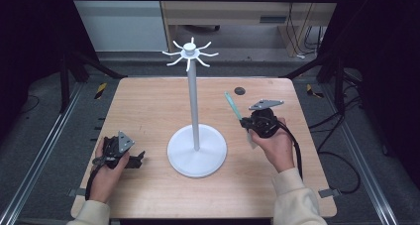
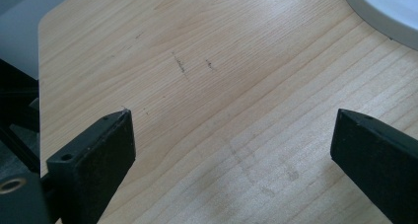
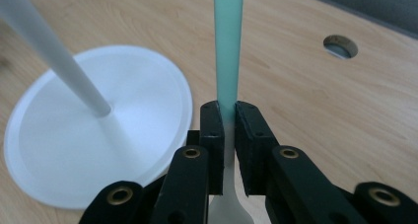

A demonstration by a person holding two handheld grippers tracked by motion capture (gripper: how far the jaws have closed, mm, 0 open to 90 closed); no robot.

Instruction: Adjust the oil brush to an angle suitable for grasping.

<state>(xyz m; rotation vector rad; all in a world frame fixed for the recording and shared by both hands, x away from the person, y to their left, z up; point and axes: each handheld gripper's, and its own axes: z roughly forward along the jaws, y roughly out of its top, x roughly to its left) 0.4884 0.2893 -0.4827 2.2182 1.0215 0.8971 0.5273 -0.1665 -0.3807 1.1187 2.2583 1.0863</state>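
A white stand rises from a round base [image 1: 197,161] in the middle of the wooden table [image 1: 148,106]; its thin pole [image 1: 194,106] ends in a ring of hooks [image 1: 190,53]. My right gripper [image 1: 246,126] is to the right of the base, shut on a slim utensil with a pale green handle [image 1: 233,106] that points up and away. In the right gripper view the handle [image 3: 228,46] runs up from between the jaws of this gripper [image 3: 227,115], and a white end shows below them. My left gripper [image 1: 138,159] rests low at the left, open over bare wood [image 2: 231,120].
A small round hole [image 1: 239,90] sits in the table behind the right gripper, also seen as the hole [image 3: 340,46] in the right gripper view. The stand's base edge [image 2: 389,12] lies beyond the left gripper. Dark frame rails and cables surround the table.
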